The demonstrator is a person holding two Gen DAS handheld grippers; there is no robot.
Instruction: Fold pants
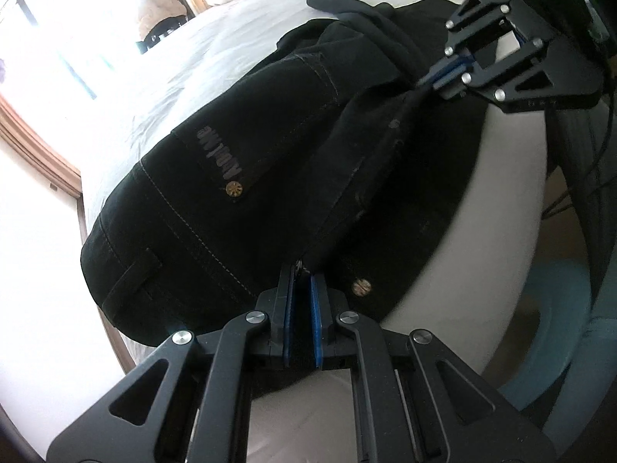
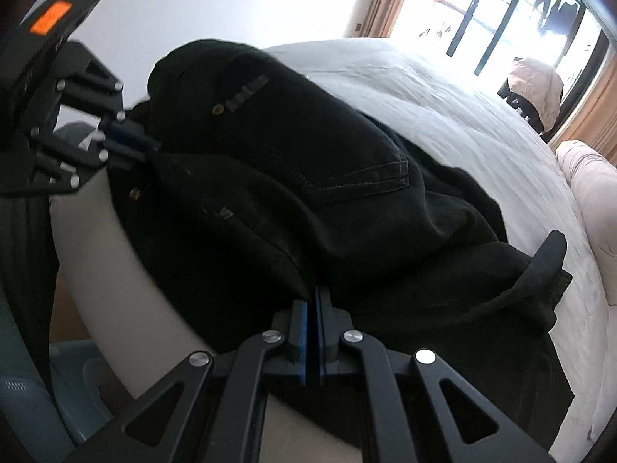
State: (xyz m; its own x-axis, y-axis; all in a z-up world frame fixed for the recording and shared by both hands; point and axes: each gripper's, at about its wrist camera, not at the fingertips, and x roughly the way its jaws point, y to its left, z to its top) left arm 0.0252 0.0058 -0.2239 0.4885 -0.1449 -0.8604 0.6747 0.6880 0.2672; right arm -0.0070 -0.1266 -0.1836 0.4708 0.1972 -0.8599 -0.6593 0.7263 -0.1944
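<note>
We have the black pants (image 1: 239,177) bunched on the white bed (image 1: 216,50), close to its near edge, with the back pocket and its printed label turned up toward us. Their long axis runs roughly along that edge, and we hold one fabric edge at two places along it. The left gripper (image 1: 302,270) has its blue pads pinched tight on a seam near a brass rivet (image 1: 361,286), so nothing but cloth sits between the jaws. The right gripper (image 2: 313,293) is likewise clamped narrow on a fold of the same dark fabric, farther along the edge toward the loose tail of cloth (image 2: 540,266) that trails toward the pillow (image 2: 590,177). From each pair of tongs the bulk of the pants lies ahead and below, heaped between us and the middle of the bed. Neither hand is clearly nearer the heap; both sit on the held edge, well apart from one another. We judge the coming move depends on carrying that stretched edge across the heap, away from the bed's near side, keeping it taut. Beyond the pants, a window (image 2: 501,19) lies past the far side of the bed.
</note>
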